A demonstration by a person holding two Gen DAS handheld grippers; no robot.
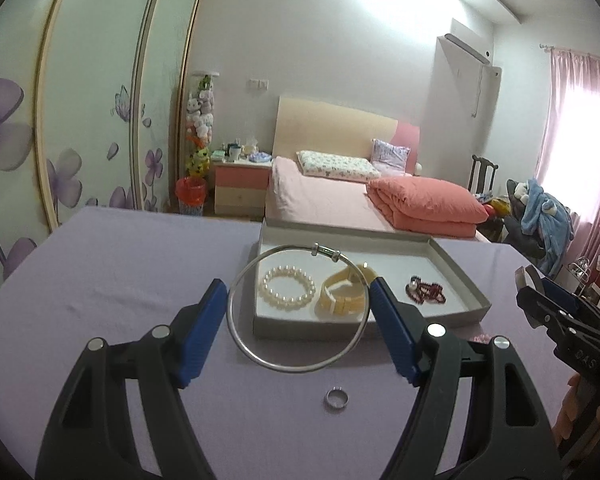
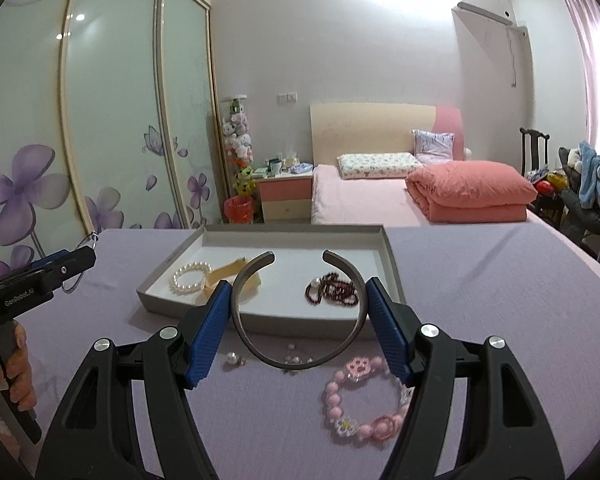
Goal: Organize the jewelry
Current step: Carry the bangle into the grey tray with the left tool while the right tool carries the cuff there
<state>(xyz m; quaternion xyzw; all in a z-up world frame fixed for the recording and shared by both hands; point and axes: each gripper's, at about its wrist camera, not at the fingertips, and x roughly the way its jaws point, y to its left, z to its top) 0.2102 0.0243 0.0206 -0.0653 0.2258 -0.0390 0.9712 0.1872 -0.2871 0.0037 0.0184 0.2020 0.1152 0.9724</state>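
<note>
Now left gripper (image 1: 298, 300) pinches silver bangle (image 1: 298, 366), right gripper (image 2: 300, 298) dark cuff (image 2: 300, 362); both lifted before tray (image 2: 394, 276) near edge. Lilac tabletop (image 2: 480, 280) bare right of tray.

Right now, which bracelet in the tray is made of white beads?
The pearl bracelet at the tray's left end; the dark red beads lie at the right.

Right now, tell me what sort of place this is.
Almost certainly a home bedroom: a made bed with pillows, a floral sliding wardrobe, and a nightstand beside the bed.
</note>
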